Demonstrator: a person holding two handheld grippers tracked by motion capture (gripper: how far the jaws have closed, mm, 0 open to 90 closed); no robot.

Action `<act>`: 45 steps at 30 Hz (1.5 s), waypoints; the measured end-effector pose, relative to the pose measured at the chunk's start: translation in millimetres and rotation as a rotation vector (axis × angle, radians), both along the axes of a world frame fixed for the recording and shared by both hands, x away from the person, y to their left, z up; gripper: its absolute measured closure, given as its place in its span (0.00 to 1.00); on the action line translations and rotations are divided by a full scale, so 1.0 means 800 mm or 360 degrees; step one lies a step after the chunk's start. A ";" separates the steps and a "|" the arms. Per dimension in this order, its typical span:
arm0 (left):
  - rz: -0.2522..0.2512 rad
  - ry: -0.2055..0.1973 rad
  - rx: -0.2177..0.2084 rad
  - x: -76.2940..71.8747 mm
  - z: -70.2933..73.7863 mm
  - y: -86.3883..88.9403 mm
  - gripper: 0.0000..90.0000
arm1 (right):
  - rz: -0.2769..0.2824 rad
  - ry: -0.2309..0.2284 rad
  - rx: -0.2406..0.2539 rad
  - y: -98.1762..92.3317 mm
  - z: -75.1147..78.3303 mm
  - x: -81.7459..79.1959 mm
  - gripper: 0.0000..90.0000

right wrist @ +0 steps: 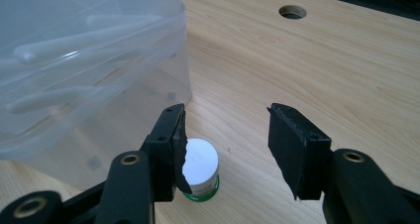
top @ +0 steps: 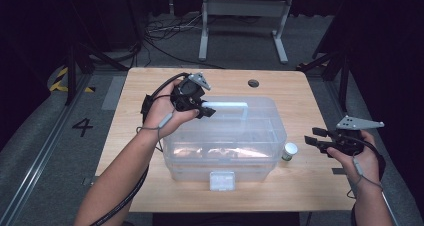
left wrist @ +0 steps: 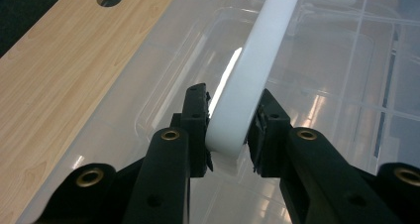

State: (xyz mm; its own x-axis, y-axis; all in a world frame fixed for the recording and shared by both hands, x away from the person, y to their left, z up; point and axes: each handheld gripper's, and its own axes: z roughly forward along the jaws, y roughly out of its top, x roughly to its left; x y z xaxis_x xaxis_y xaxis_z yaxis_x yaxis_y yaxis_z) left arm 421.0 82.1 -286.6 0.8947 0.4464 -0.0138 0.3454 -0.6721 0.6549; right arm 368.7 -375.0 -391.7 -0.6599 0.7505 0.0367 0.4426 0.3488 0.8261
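Note:
A clear plastic box with a lid stands in the middle of the wooden table. My left gripper is shut on the left end of the box's white handle. In the left gripper view both pads of that gripper press on the white handle. A small white pot with a green base stands just right of the box. My right gripper hovers open to the right of it. In the right gripper view the pot sits below the left jaw of the open gripper, untouched.
A white latch sits on the box's front wall near the table's front edge. A round hole is cut in the table's far side. The box wall stands close to the pot. A grey metal stand is on the floor behind.

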 end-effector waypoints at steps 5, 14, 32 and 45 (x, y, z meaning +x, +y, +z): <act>0.0007 0.0011 0.0001 0.007 0.004 0.000 0.80 | 0.0056 -0.0021 0.0003 0.007 0.008 -0.005 0.61; 0.0021 0.0024 0.0008 0.017 0.009 -0.001 0.80 | 0.0150 0.0105 0.0029 0.027 0.022 -0.020 0.90; 0.0036 0.0066 -0.0023 0.030 0.013 0.001 0.80 | 0.0528 0.0153 0.0022 0.084 0.034 -0.042 1.00; 0.0035 0.0087 -0.0030 0.035 0.015 0.002 0.80 | 0.0603 0.0136 0.0046 0.101 0.030 -0.043 1.00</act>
